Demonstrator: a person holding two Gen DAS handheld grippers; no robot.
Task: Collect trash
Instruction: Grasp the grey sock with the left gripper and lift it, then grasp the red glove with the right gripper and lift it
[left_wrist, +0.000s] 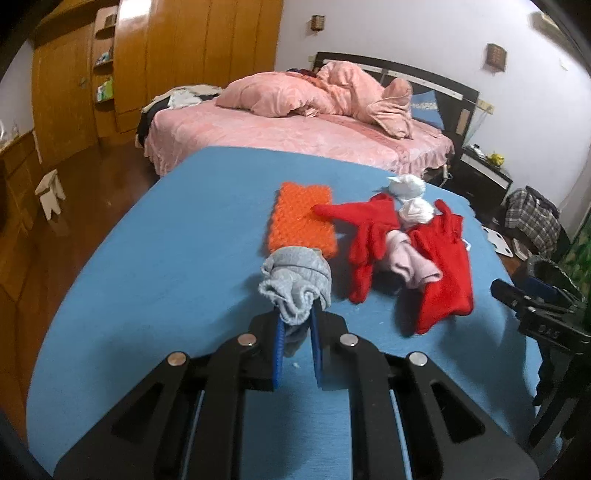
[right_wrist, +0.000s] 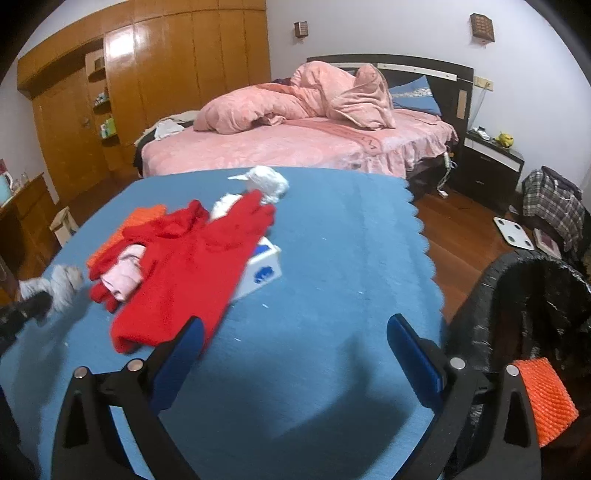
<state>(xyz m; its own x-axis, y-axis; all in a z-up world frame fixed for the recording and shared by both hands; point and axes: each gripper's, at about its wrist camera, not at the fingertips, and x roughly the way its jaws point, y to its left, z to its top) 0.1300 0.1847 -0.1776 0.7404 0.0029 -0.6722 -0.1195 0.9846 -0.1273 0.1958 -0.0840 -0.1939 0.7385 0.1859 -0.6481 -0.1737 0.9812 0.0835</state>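
1. Across the table lies a blue cloth (right_wrist: 314, 229) with a scalloped right edge; a black-lined trash bin (right_wrist: 535, 295) stands on the floor just off that right edge, with an orange mesh piece (right_wrist: 543, 398) already inside it.
2. Toward the middle of the cloth, a red garment (right_wrist: 192, 266) sprawls over a white box (right_wrist: 262, 266), with a pink cloth piece (right_wrist: 125, 273) tucked against its left side.
3. Left of the red heap, an orange foam mat (left_wrist: 299, 218) lies flat, nearer the far edge than the near one.
4. Close to the far edge sits a crumpled white wad (right_wrist: 267, 182), a likely piece of trash.
5. Near the left edge, the left gripper (left_wrist: 297, 332) has its blue pads pinched nearly together on a grey sock-like bundle (left_wrist: 295, 280), which bunches up above the fingertips, apparently lifted off the cloth.
6. By the near right corner, the right gripper (right_wrist: 295, 354) has its jaws spread wide with nothing between them.
7. Step in hand, as I judge it: the grey bundle is gripped and due for the bin. The next move calls for carrying it across the table, clear of the red heap and the right gripper, then letting go over the bin's mouth.
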